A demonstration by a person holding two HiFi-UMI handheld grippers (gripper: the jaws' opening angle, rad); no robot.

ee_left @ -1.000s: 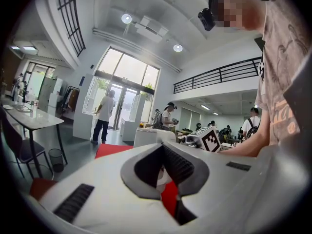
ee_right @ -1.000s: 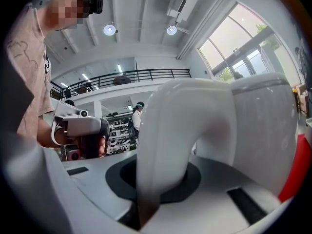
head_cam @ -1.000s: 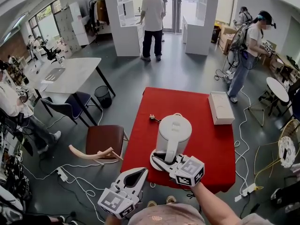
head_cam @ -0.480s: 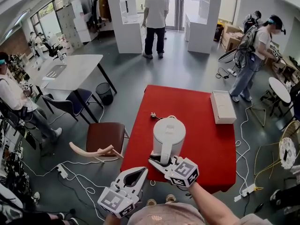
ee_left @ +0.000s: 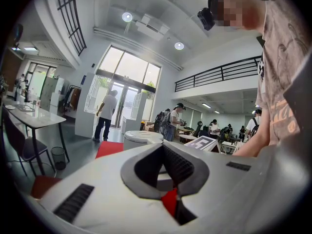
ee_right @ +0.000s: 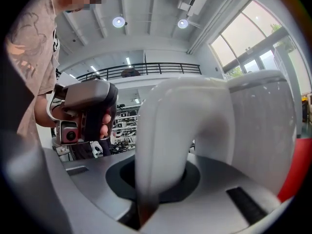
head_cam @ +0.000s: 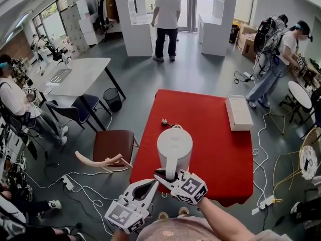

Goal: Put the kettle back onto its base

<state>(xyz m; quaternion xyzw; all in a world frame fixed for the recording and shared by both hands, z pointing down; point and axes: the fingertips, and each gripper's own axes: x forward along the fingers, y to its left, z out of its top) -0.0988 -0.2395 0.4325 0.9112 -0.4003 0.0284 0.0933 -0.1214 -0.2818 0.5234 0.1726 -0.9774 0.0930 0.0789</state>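
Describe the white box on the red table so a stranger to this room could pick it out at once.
Find the red table in the middle of the room. At its far right edge lies a long, flat white box. Unlike the tall, round white kettle near the front, it is low and rectangular.

The kettle (head_cam: 174, 147) is over the near-left part of the counter (head_cam: 220, 154). A plug (head_cam: 164, 122) lies just behind it, and a box (head_cam: 237, 113) lies at the far right edge. The right tool (head_cam: 166, 175) is at the kettle's near side. The left tool (head_cam: 145, 189) is left of it, off the counter's near edge. A chair (head_cam: 111, 147) stands left of the counter.
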